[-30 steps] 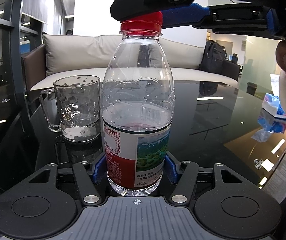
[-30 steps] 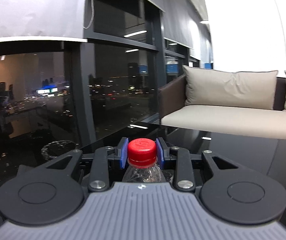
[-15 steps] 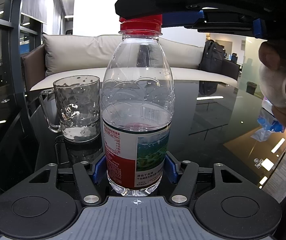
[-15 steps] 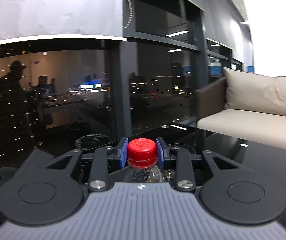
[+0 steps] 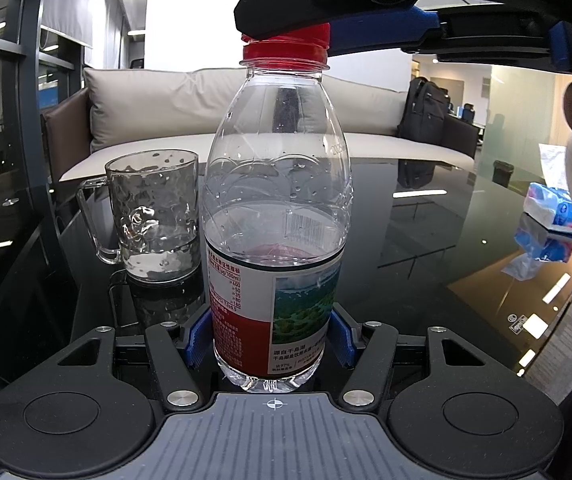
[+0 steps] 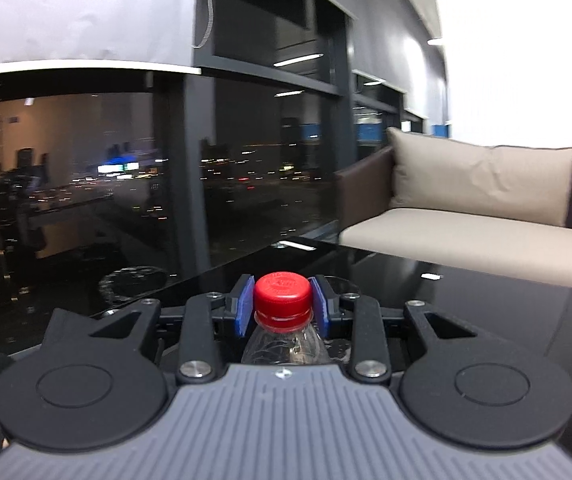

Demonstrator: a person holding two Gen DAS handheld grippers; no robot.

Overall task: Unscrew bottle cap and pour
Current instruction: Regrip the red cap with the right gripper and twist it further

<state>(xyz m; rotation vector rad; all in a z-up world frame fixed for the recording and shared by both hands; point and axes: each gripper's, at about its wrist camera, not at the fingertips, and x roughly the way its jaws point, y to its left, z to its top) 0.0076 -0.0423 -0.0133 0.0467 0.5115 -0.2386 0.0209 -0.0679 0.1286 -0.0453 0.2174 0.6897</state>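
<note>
Glossy black worktop (image 5: pixel 426 240), sofa behind. We've got the left hand-held gripper (image 5: pixel 272 338) clenched on the bottle (image 5: pixel 276 208) low at its label, upright; right hand-held gripper (image 6: pixel 283 306) clamped on the red cap (image 6: pixel 283 294). Thin plastic, approx half full: light, squashy, so grip firm w/o crushing. Ridged cap gives purchase. Dimpled glass mug (image 5: pixel 154 216) just beside, fragile.

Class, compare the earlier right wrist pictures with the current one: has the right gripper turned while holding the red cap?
Yes. The right gripper stays shut on the red cap, but the sofa has swung back towards centre from the right edge, so the gripper has rotated.
</note>
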